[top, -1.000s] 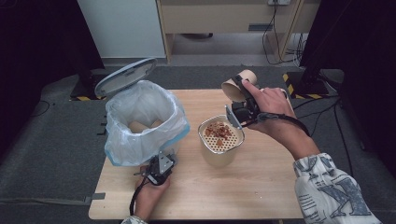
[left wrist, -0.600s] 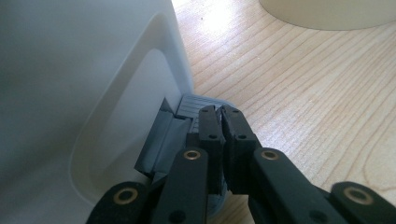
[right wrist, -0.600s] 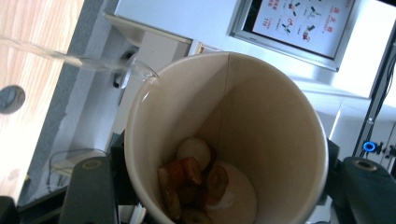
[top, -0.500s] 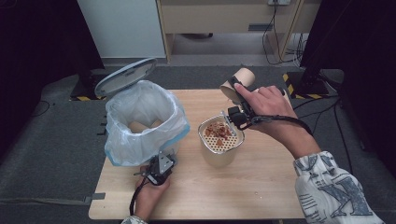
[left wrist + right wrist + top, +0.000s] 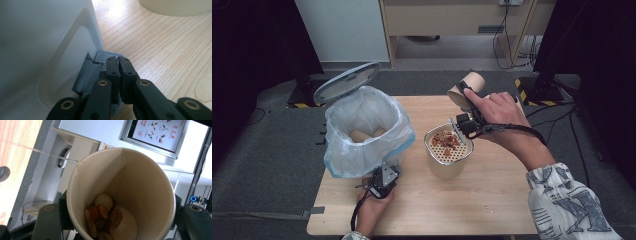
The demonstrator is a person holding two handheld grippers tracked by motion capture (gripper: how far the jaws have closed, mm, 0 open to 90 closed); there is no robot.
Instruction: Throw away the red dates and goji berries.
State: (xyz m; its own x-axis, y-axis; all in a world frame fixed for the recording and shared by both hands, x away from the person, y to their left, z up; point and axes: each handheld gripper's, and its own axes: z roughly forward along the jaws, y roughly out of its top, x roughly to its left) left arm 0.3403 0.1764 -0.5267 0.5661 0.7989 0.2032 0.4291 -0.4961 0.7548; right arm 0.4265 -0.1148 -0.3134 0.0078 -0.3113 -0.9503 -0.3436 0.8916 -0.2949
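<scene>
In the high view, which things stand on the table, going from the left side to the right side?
Trash bin lined with a plastic bag → left gripper at the bin's foot → strainer container with food scraps → paper cup held up in the right gripper.

Matt paper cup [image 5: 120, 190] – smooth grained wood table [image 5: 492, 200] – crinkly plastic liner [image 5: 362, 130].

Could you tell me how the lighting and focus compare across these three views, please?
High view: even light on the table, dark room edges, slightly soft but readable. Left gripper view: bright glare on the wood grain at top, the white bin wall close and blurred, the left gripper sharp. Right gripper view: the paper cup in focus, bright washed-out background, slight wide-angle bending.
</scene>
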